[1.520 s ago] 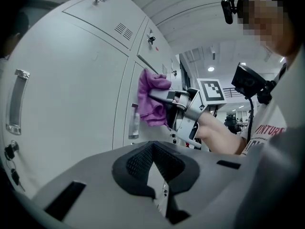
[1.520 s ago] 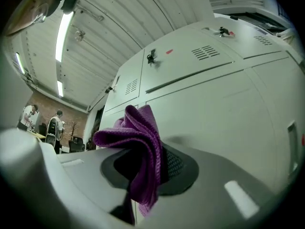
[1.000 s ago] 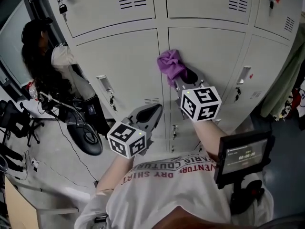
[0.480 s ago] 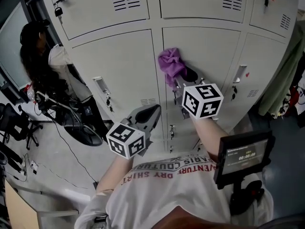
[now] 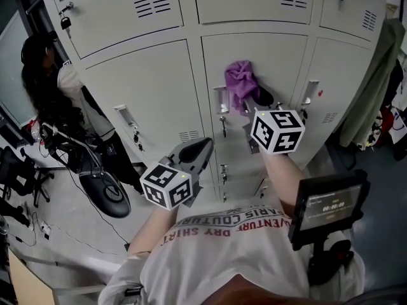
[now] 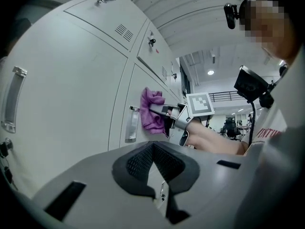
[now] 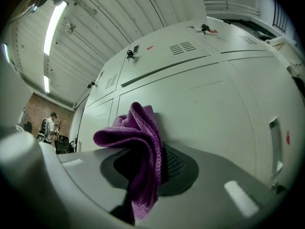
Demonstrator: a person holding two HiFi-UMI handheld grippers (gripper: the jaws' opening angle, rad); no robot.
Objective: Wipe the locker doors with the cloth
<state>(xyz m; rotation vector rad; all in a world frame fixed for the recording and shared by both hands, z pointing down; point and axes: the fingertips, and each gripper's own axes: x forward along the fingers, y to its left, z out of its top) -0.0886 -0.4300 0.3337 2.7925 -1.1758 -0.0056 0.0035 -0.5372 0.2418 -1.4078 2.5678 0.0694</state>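
Cloth [image 5: 241,81], purple and bunched, is clamped between the jaws of the right gripper [image 5: 253,99] and lies against the middle locker door [image 5: 261,53], just beside that door's handle [image 5: 220,100]. The left gripper [image 5: 198,151] hangs nearer the person's shirt [image 5: 222,246], well apart from the cloth, its jaws drawn together on nothing and aimed at the lockers.

Floor [image 5: 63,246], pale grey, as I see it in the head view. Standing directly on it: the bank of grey lockers [image 5: 146,94]; at far left, a black castor chair [image 5: 22,170]. A thin black cable [image 5: 121,234] trails across it.
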